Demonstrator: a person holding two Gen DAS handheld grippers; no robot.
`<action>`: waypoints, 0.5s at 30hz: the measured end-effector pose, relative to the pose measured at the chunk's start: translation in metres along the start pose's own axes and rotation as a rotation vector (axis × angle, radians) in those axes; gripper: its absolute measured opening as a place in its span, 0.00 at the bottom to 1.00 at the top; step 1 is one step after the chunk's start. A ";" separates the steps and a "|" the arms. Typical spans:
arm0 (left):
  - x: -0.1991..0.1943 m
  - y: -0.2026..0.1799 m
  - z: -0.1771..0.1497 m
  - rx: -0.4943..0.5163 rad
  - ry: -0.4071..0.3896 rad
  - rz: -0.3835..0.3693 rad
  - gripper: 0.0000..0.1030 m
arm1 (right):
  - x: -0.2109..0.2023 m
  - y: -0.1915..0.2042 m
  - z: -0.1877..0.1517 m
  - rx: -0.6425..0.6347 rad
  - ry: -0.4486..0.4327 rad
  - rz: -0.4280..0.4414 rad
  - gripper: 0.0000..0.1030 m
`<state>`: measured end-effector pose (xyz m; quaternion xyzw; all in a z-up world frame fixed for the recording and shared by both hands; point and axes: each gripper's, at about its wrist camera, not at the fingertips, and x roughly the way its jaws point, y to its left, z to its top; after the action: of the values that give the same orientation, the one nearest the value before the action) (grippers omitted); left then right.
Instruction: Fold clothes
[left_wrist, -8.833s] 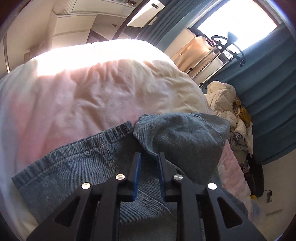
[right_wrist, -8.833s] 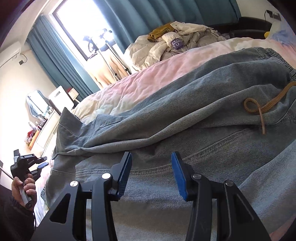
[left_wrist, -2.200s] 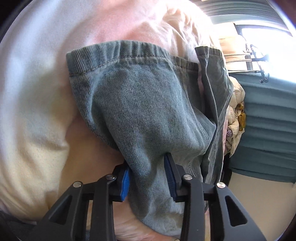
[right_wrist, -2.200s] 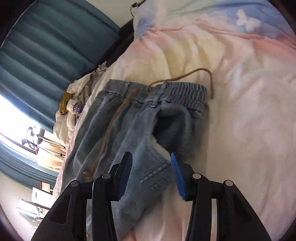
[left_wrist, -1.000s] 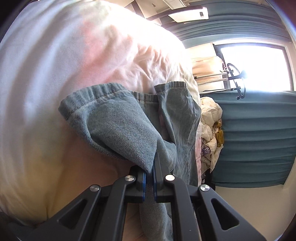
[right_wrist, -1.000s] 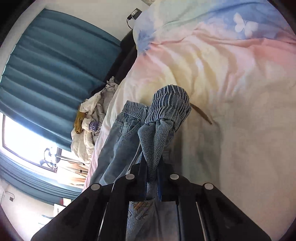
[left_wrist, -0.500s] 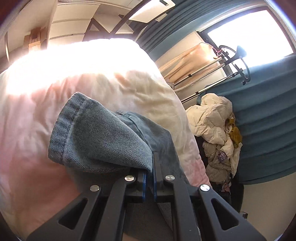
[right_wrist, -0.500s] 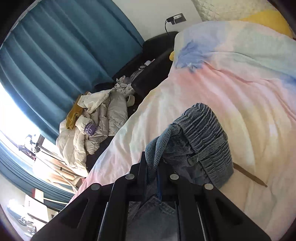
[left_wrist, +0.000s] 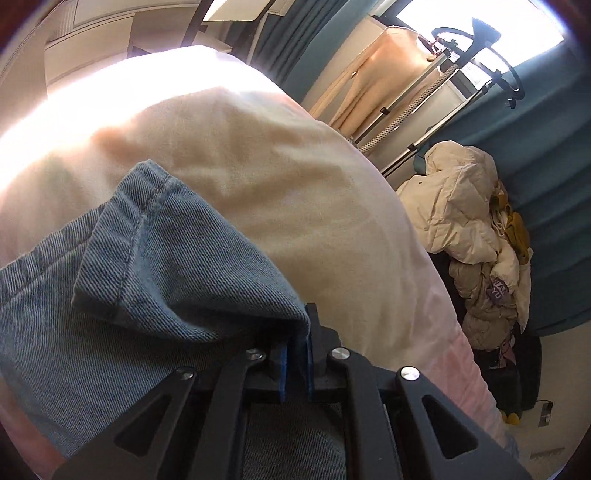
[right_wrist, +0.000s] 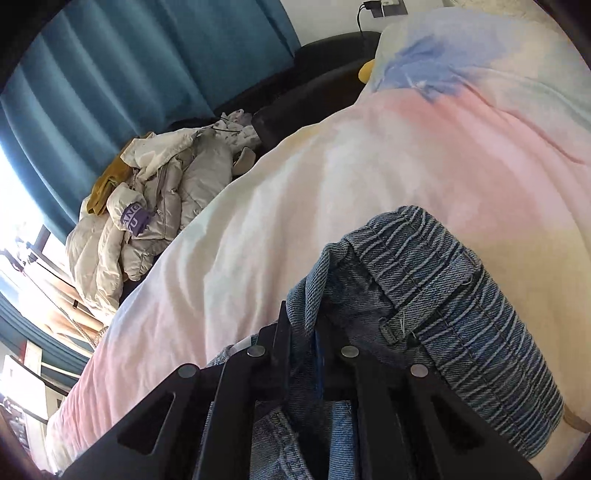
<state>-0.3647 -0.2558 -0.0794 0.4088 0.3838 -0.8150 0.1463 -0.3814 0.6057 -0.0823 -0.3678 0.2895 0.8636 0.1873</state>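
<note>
The denim hides most of your fingertips in both views. Your left gripper (left_wrist: 295, 354) is clamped on the jeans (left_wrist: 155, 280) hem, lower left of frame; your right gripper (right_wrist: 301, 343) pinches the ribbed waistband (right_wrist: 454, 306), lower right. Both ends lie closer over the bedspread (right_wrist: 332, 206) than half a second ago, filling more of each frame.

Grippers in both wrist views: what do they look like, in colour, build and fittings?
Both match. The left gripper and right gripper have matte black angular fingers with triangular cut-outs, round silver screw heads at the joints, and blue pads on the inner finger faces. No cables, printed markings, sleeves or hands show in either view.
</note>
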 end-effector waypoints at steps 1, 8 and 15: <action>-0.002 0.001 0.000 0.012 0.007 -0.019 0.07 | -0.004 0.001 0.001 -0.008 -0.002 0.001 0.08; -0.082 0.030 -0.020 0.034 -0.028 -0.197 0.32 | -0.059 0.004 0.000 -0.041 -0.048 0.032 0.39; -0.121 0.082 -0.086 -0.075 0.023 -0.363 0.53 | -0.123 -0.025 -0.045 0.083 -0.041 0.088 0.56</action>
<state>-0.1966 -0.2555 -0.0585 0.3362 0.4831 -0.8084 0.0075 -0.2632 0.5831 -0.0251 -0.3289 0.3371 0.8655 0.1704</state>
